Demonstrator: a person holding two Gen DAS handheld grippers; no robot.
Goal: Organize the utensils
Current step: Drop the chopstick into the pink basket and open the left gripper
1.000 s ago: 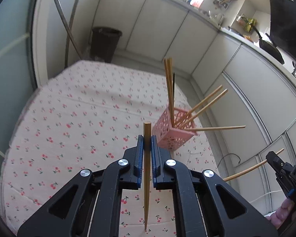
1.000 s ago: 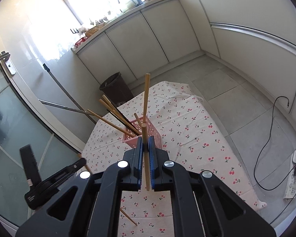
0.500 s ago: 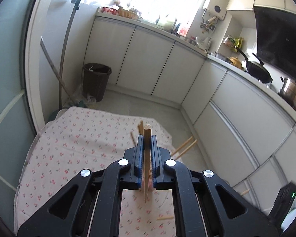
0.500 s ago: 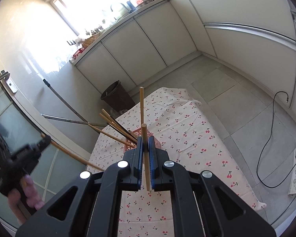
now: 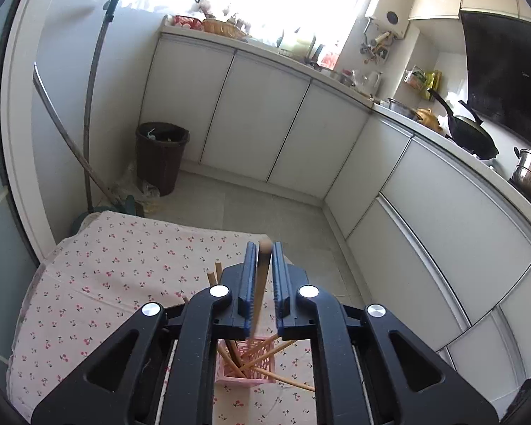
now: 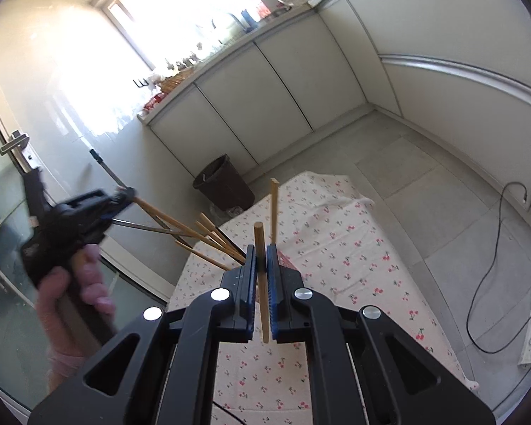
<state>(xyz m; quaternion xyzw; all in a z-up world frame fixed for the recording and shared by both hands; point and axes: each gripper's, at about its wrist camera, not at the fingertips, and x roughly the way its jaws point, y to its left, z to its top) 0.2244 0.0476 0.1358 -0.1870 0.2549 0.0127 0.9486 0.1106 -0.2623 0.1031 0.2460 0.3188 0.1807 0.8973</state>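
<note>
Left gripper [image 5: 264, 248] was above the pink holder [image 5: 246, 361], jaws opening. A blurred chopstick [image 5: 260, 283] was between them, lying along the left pad with a clear gap to the right pad, so not clamped. Its lower end pointed down at the holder.

Right gripper [image 6: 262, 248] was closed tight on a second chopstick [image 6: 262, 276], held upright, both ends sticking out past the pads.

The holder sat on the cherry-print tablecloth [image 5: 116, 258] and already held several chopsticks leaning out at angles. A person's hand [image 6: 70, 294] gripped the left tool's handle in the right wrist view.
</note>
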